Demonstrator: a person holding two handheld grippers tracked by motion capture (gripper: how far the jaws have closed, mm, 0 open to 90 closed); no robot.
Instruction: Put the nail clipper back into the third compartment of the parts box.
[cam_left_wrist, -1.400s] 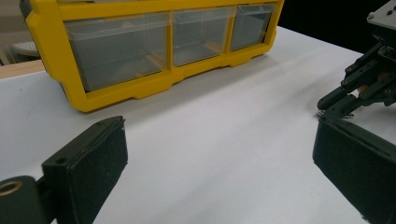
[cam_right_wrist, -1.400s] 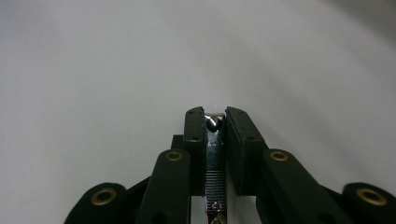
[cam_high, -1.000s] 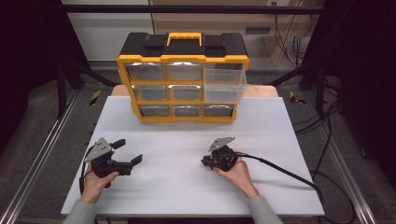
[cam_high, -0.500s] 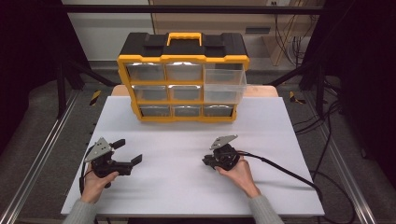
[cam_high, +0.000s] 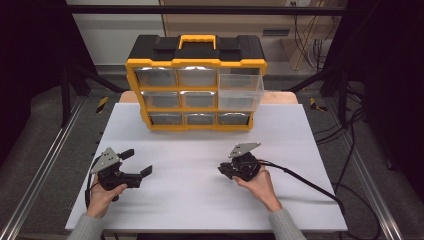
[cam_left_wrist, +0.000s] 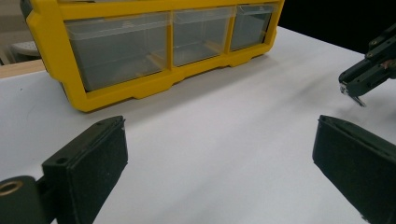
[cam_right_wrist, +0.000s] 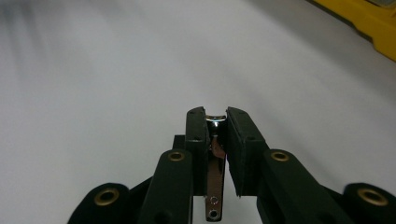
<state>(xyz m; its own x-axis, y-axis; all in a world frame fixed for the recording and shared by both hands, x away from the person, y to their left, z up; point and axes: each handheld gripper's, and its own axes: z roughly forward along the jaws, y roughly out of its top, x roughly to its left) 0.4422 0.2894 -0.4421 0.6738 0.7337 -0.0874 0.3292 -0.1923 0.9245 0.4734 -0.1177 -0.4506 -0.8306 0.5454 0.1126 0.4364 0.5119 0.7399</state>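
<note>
Two hand-held grippers rest low over a white table (cam_high: 200, 200), well apart, in front of a yellow and black drawer box (cam_high: 196, 85) standing at the far edge. The left gripper (cam_high: 136, 162) has its jaws spread wide with nothing between them. The right gripper (cam_right_wrist: 215, 123) is clamped tight on a thin metal strip (cam_right_wrist: 215, 175).

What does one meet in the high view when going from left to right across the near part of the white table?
Left gripper, jaws open, in the person's left hand → bare white table → right gripper, jaws closed on a small metal piece → its black cable.
</note>
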